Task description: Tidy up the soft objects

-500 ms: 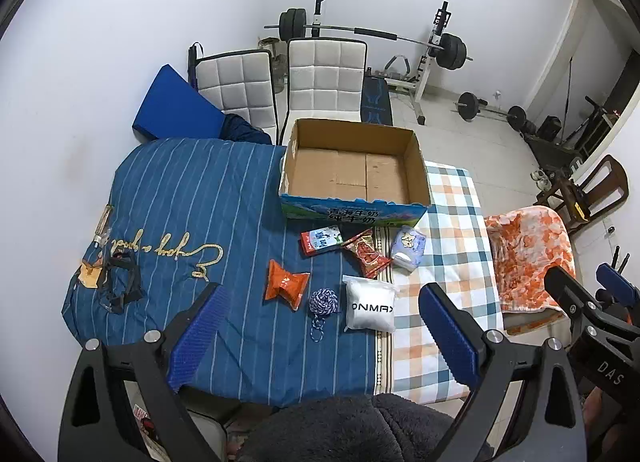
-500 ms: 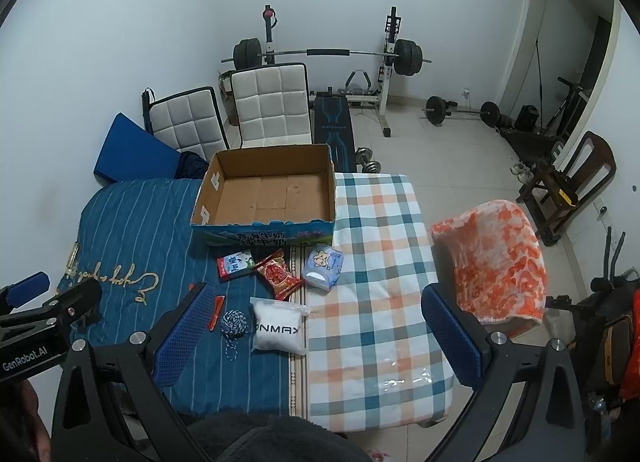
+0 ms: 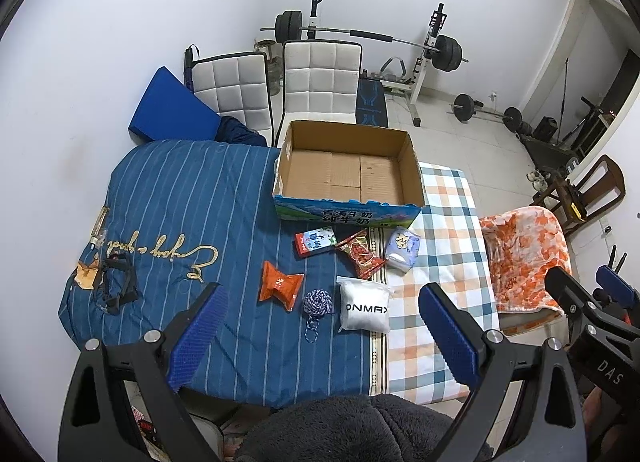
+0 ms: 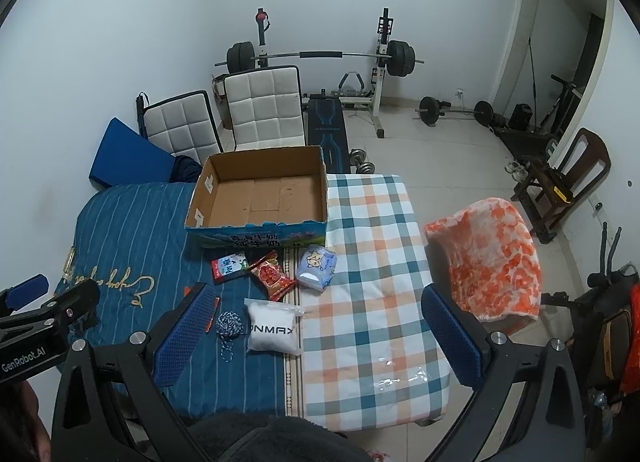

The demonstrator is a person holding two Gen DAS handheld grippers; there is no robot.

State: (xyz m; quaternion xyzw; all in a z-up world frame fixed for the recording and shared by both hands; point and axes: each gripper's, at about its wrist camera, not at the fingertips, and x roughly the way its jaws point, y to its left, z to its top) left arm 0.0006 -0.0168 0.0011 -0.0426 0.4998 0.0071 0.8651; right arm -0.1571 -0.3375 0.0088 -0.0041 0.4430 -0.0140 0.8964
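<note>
An open, empty cardboard box (image 3: 346, 173) (image 4: 260, 197) sits at the far side of the bed. In front of it lie a milk carton (image 3: 316, 242) (image 4: 229, 265), a red snack bag (image 3: 360, 254) (image 4: 272, 272), a blue tissue pack (image 3: 402, 248) (image 4: 316, 265), an orange packet (image 3: 280, 284), a blue-white rope ball (image 3: 318, 302) (image 4: 229, 322) and a white ONMAX pouch (image 3: 365, 306) (image 4: 272, 328). My left gripper (image 3: 320, 322) is open and empty, held high above the near items. My right gripper (image 4: 316, 326) is open and empty, above the pouch and checked sheet.
A blue striped quilt (image 3: 180, 201) and a checked sheet (image 4: 368, 262) cover the bed. An orange blanket (image 4: 492, 262) lies over a seat at the right. Black straps (image 3: 118, 282) lie at the quilt's left. White chairs (image 3: 320, 81) and a barbell rack (image 4: 320, 57) stand behind.
</note>
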